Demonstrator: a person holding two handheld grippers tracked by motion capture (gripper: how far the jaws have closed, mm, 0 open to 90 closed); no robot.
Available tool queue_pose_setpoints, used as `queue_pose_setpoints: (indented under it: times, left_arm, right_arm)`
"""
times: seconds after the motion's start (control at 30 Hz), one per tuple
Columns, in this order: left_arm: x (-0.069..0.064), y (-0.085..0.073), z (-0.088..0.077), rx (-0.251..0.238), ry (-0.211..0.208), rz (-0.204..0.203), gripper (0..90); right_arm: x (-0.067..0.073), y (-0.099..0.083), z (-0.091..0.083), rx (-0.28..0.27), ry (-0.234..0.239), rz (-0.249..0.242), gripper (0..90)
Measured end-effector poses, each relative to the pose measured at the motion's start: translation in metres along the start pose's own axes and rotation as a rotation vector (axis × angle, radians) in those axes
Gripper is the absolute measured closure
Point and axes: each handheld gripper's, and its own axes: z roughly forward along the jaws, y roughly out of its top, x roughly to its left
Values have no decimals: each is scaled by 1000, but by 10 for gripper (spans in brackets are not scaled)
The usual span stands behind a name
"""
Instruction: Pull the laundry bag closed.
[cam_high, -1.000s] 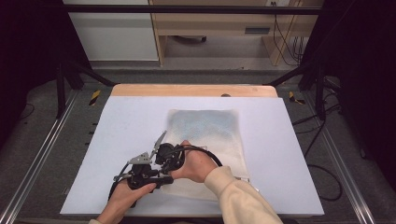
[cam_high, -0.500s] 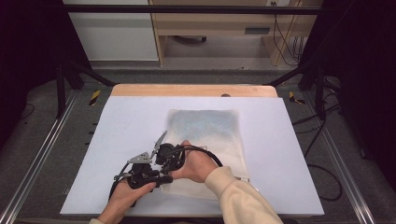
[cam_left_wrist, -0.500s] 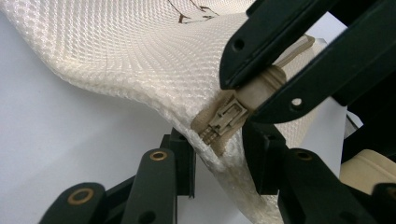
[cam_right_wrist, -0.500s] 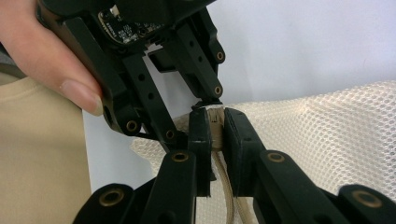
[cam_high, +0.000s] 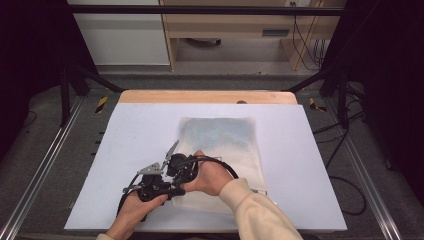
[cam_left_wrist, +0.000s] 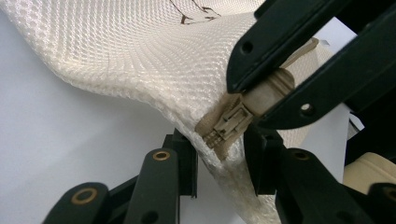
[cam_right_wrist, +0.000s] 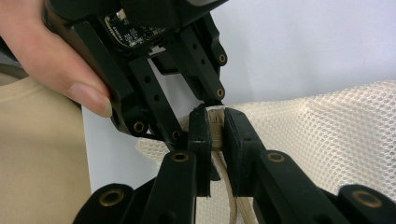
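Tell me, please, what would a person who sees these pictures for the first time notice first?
First, the two hands meeting at the near left corner of the white mesh bag, which lies on the pale table. There the right claw is shut on the bag's beige zipper pull. The left claw has just been closing around the corner of the bag beside the zipper slider, but its pads do not press on it yet.

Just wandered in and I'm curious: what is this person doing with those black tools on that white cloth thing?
A person is working the zipper of a white mesh bag lying on the table. The right gripper is shut on the beige zipper pull at the bag's near corner. The left gripper straddles the bag's edge just below the zipper slider; its jaws have just been closing but do not yet press on it.
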Motion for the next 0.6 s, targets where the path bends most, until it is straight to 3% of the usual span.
queue_pose_setpoints:
  times: [0.33,0.6]
  left_arm:
    - [2,1,3,16,-5,10,814]
    - [2,2,4,17,-8,14,839]
  right_arm:
    - [-1,-1,-2,-2,2,0,819]
    - [-1,-2,-2,-2,-3,2,819]
